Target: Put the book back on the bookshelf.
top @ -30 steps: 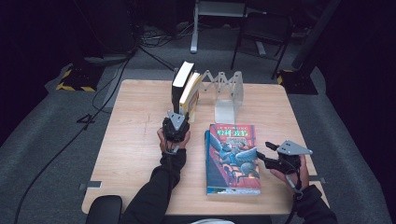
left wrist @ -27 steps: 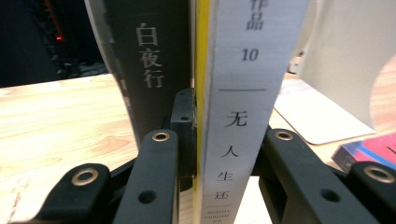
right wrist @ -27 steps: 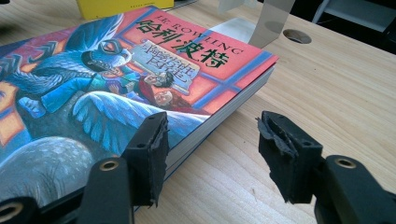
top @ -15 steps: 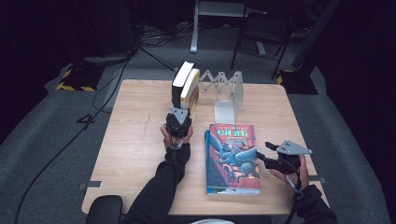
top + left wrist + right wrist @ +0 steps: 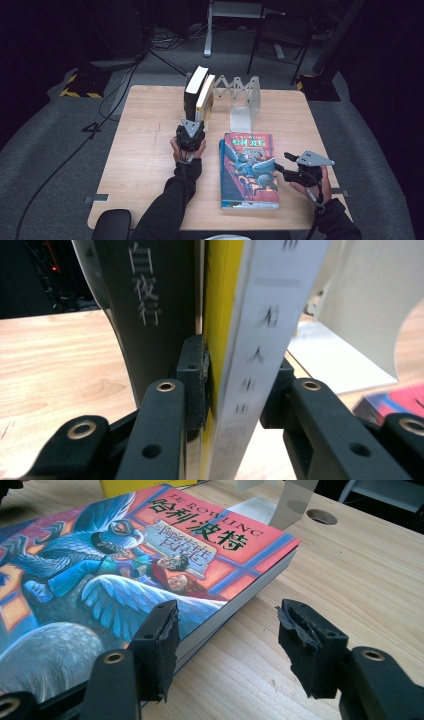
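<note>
Between the left gripper's point(image 5: 235, 390) jaws stands a yellow-and-white book point(image 5: 250, 340).

In the left gripper view the white spine point(image 5: 265, 325) is blurred, its characters unreadable, and the top edge cuts off both spines. In the right gripper view the left and bottom edges crop the red book point(image 5: 125, 570). In the high view its small print is illegible.
</note>
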Demonstrator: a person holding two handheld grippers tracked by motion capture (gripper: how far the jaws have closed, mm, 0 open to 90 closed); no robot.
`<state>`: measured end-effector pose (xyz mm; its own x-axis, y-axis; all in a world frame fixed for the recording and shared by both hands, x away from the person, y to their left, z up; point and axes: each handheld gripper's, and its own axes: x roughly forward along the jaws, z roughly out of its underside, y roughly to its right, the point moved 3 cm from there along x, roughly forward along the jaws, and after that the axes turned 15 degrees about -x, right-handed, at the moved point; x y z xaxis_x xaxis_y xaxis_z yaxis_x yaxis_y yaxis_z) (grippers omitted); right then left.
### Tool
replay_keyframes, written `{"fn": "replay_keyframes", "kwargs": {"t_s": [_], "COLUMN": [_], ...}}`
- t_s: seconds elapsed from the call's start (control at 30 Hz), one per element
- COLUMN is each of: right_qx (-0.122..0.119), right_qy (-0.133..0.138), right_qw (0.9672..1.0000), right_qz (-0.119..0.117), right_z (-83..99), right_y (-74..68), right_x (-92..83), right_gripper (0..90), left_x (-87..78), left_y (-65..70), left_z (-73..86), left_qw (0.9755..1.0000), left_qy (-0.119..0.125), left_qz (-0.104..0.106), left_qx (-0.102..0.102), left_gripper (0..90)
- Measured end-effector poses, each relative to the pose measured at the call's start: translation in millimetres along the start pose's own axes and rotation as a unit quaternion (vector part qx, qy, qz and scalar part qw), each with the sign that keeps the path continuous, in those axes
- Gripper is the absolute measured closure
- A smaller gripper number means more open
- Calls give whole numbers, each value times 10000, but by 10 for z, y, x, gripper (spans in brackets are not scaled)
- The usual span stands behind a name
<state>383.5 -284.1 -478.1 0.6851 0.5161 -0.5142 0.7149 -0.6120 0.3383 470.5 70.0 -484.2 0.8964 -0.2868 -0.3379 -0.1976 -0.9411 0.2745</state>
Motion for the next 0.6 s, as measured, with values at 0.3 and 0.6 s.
{"fn": "replay_keyframes", "kwargs": {"t_s": [0.3, 0.6], "right_qx": [-3, 18], "right_qy": [-41, -67], "right_qw": [10000, 10000], "right_qz": [-40, -22], "right_z": [15, 20], "right_y": [-1, 5], "right_x": [-10, 5], "right_gripper": [414, 417], "left_x": [-84, 26], "left_y": [-79, 13], "left_z": [73, 26], "left_qw": [9996, 9999], "left_qy": [-161, -120], "left_qz": [205, -60], "left_qx": [-138, 30], "left_gripper": [705, 743]}}
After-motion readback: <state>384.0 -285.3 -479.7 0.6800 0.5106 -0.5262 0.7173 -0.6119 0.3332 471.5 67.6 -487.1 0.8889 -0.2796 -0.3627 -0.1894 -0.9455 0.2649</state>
